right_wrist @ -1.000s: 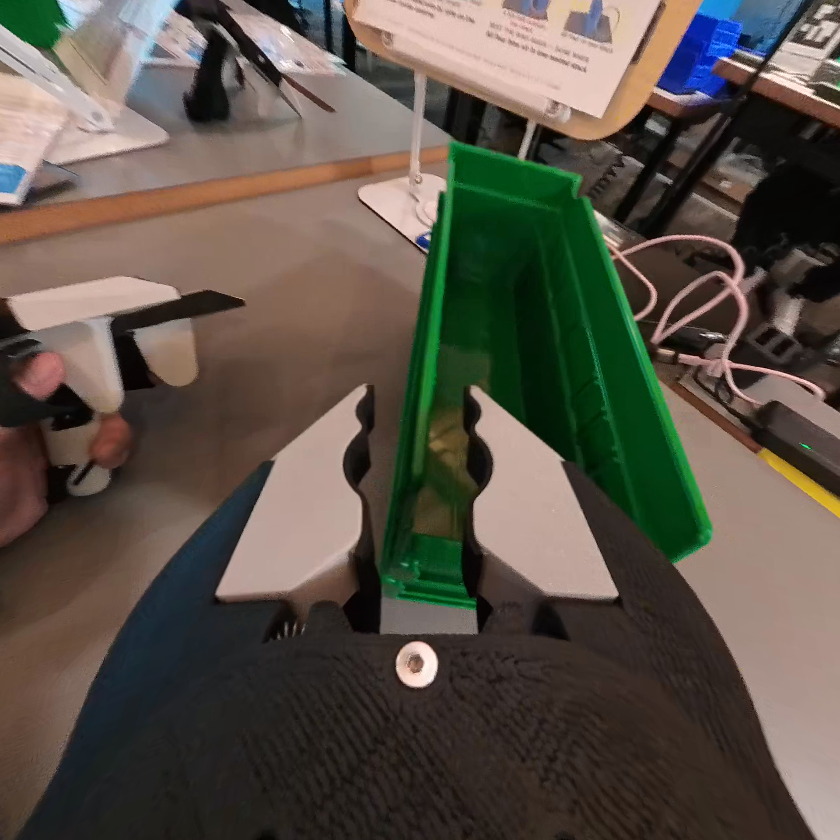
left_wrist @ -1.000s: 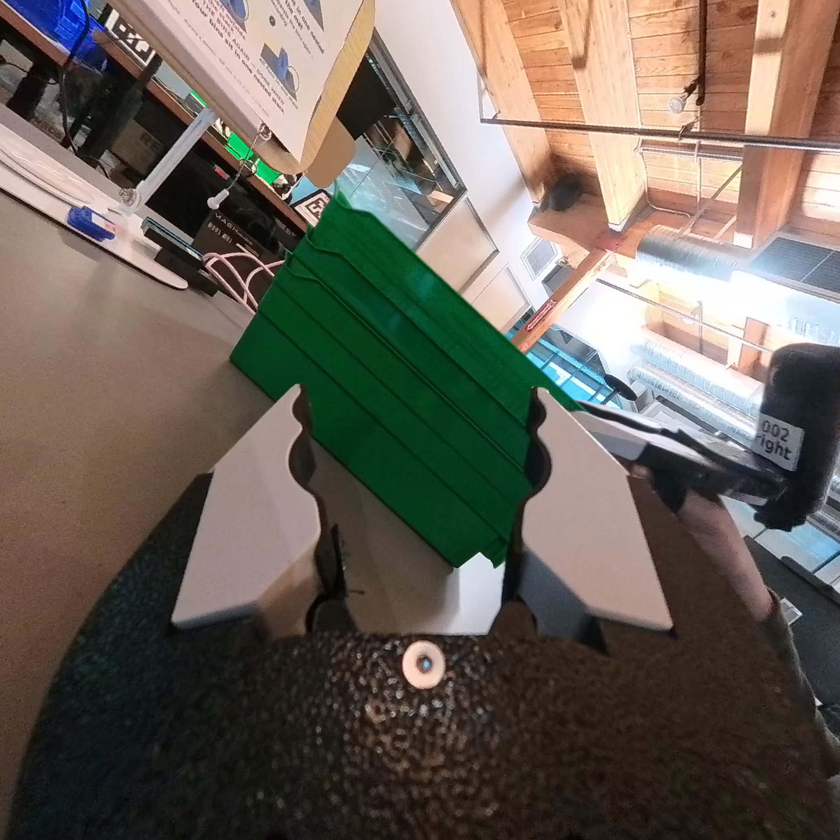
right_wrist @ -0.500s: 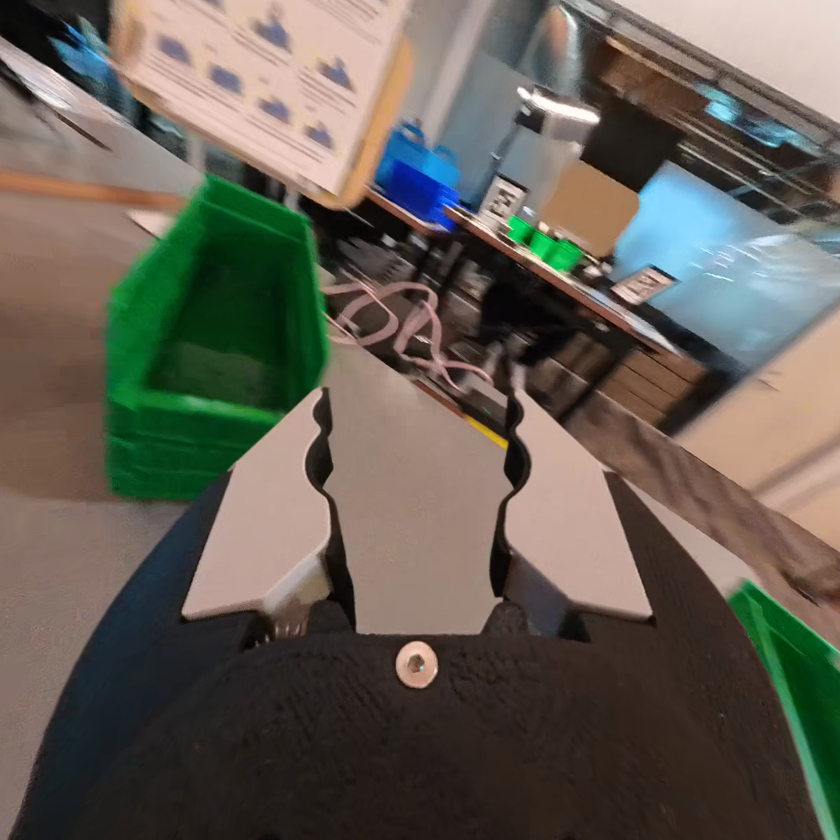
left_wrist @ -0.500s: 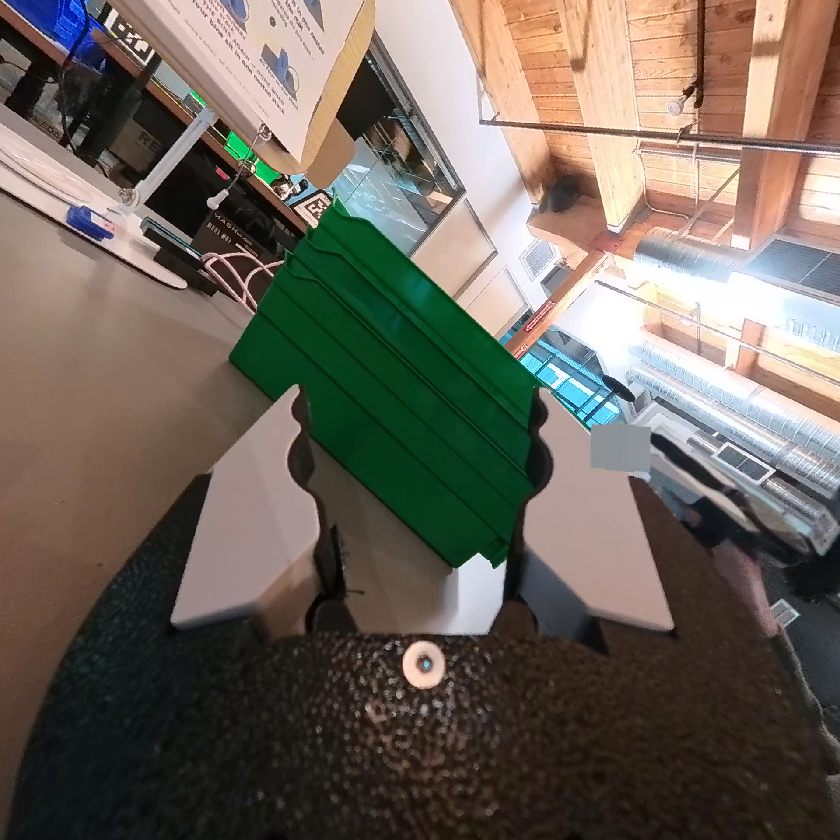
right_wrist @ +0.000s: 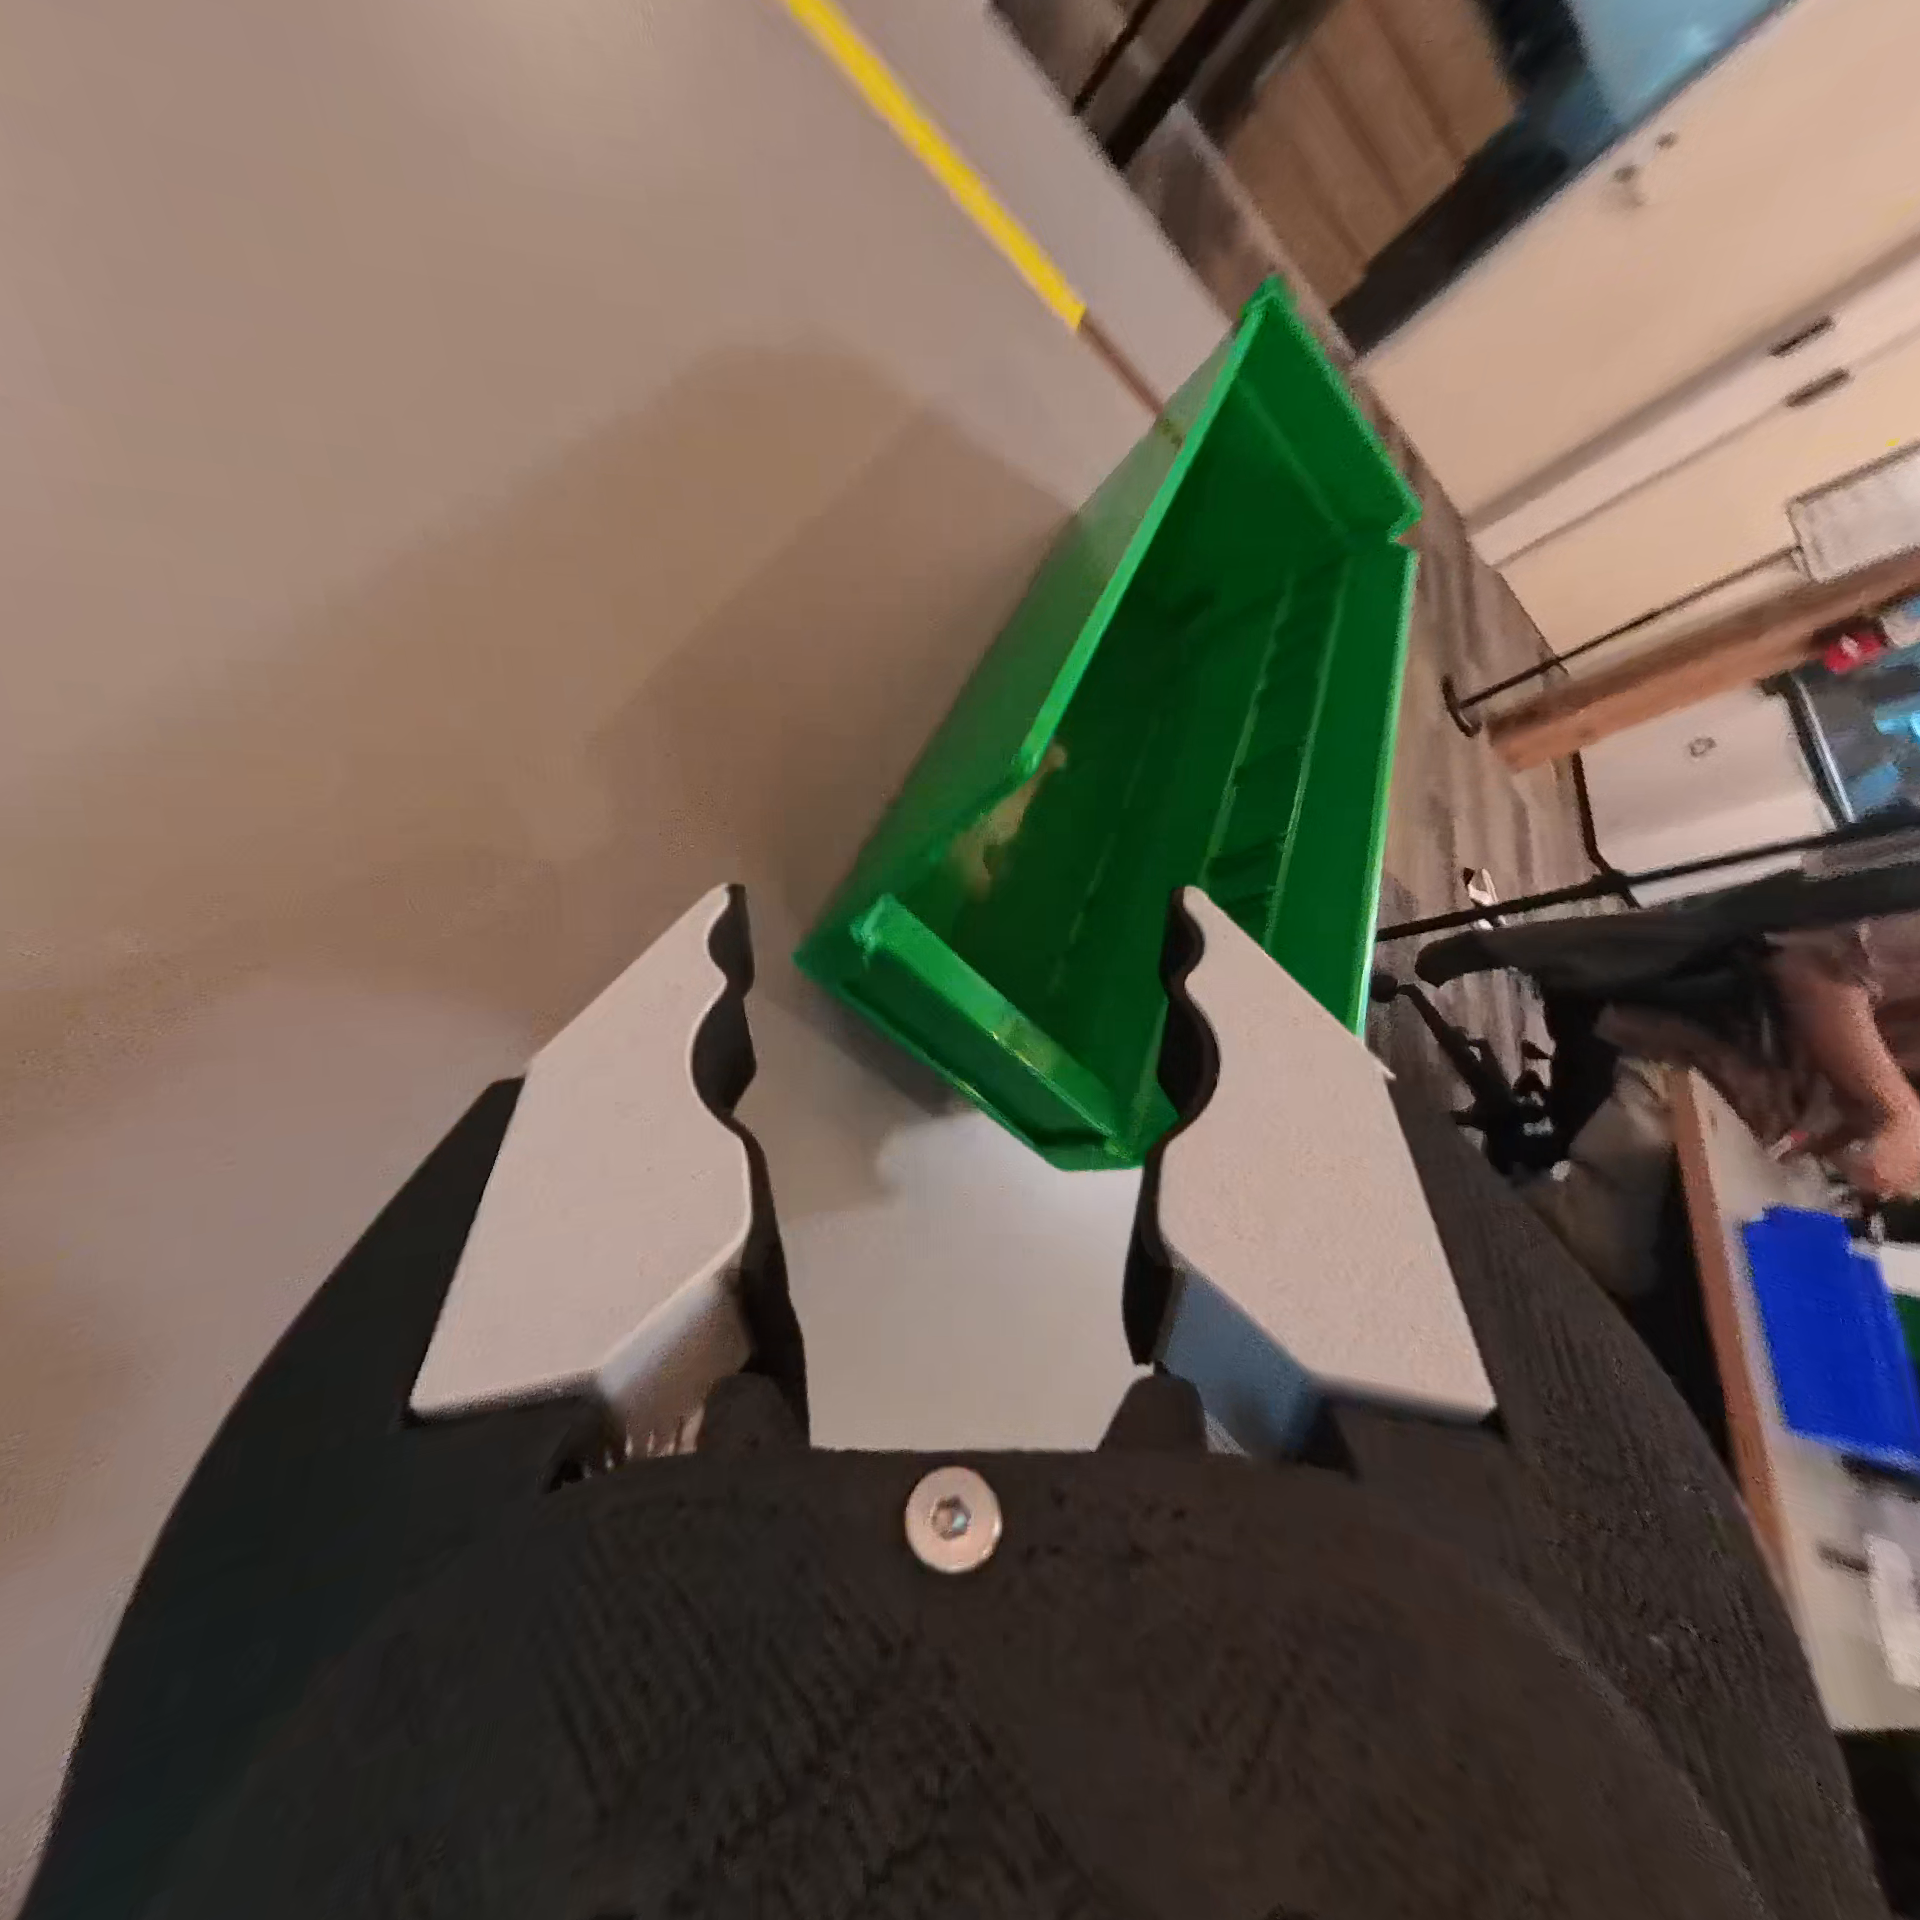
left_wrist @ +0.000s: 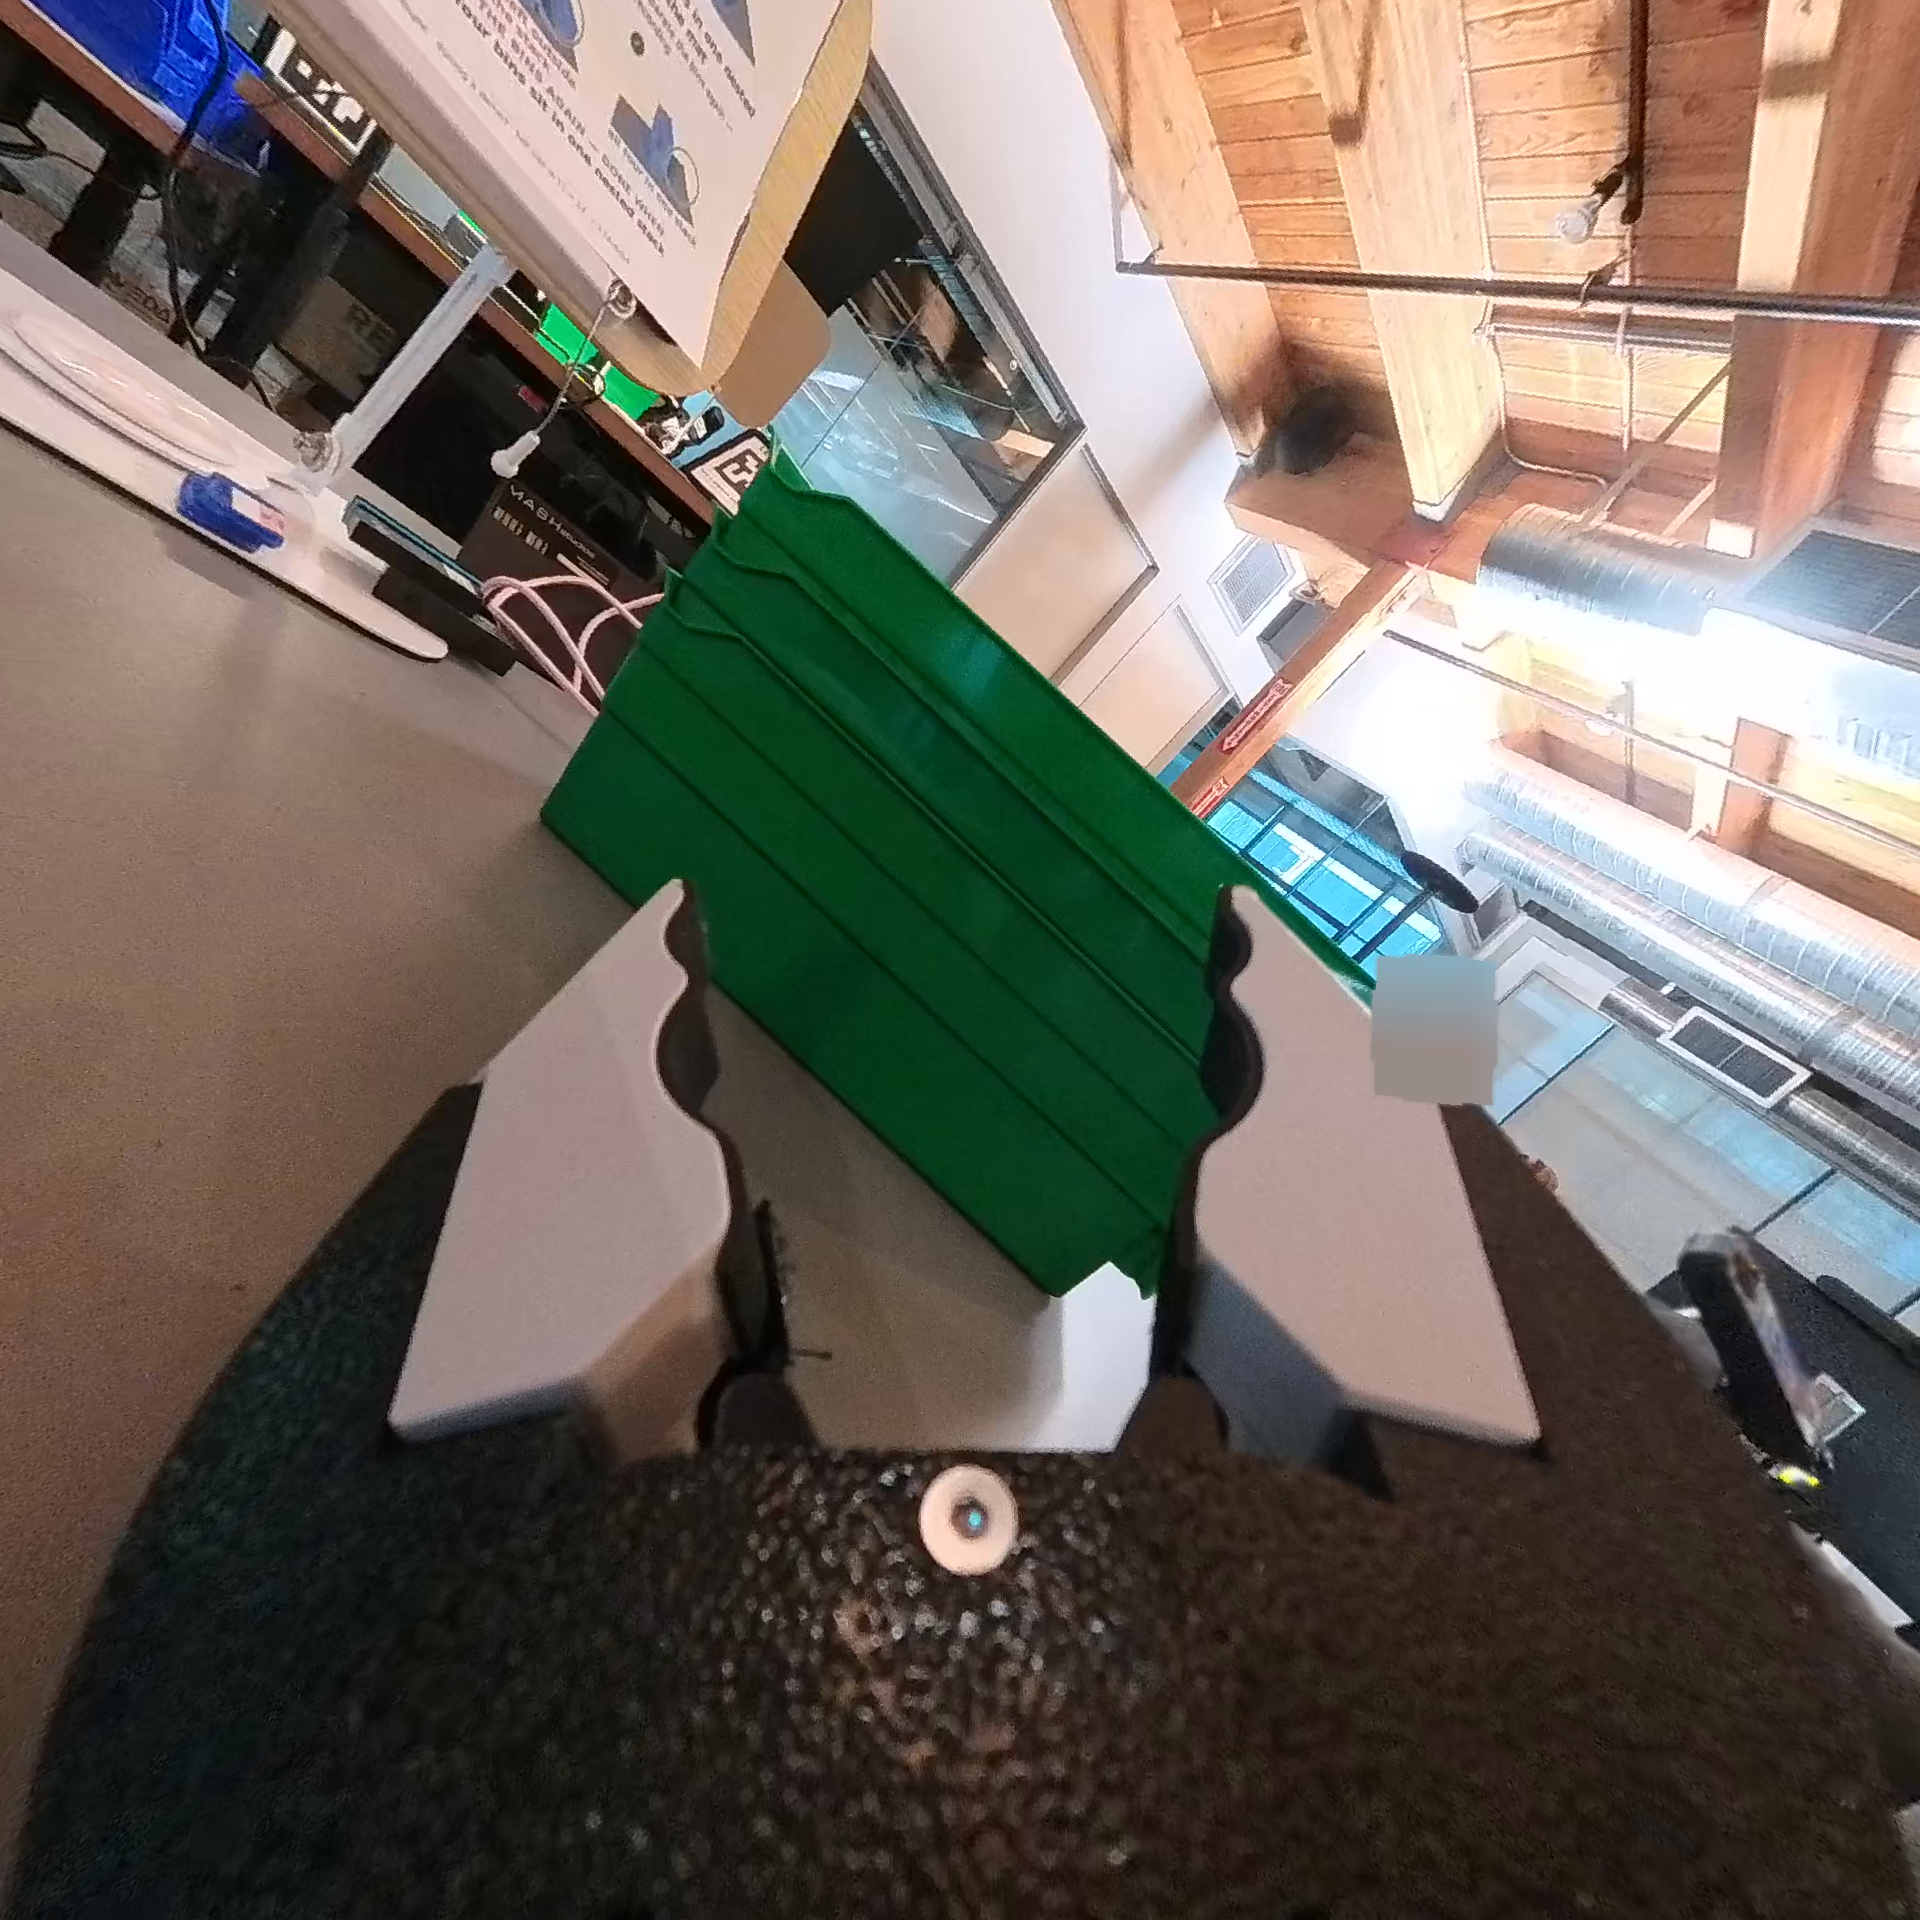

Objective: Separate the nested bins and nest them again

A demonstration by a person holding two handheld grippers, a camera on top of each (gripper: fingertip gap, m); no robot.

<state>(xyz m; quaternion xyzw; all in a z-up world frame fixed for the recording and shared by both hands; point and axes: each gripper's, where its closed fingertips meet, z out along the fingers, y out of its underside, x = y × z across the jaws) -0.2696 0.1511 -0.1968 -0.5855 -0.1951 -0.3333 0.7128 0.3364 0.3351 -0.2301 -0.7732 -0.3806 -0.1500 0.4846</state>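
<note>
A stack of nested green bins [left_wrist: 883, 935] stands on the grey table [left_wrist: 260, 883] in the left wrist view. My left gripper [left_wrist: 956, 894] is open, and the stack's near corner lies between its spread fingers. In the right wrist view a single green bin [right_wrist: 1174, 769] lies on the table [right_wrist: 416, 520] near its edge, with the open inside facing me. My right gripper [right_wrist: 956, 894] is open and empty. The single bin's near end sits between and just beyond its fingertips.
A sign board on a white stand [left_wrist: 623, 125] rises behind the stack, with pink cables [left_wrist: 561, 634] beside it. Yellow tape [right_wrist: 935, 177] marks the table edge beyond the single bin. Blue bins [right_wrist: 1829, 1340] sit off the table at the right.
My right gripper let go of the stack's wall, opened, and swung right to the single green bin. It also left the left wrist view. My left gripper has stayed in place.
</note>
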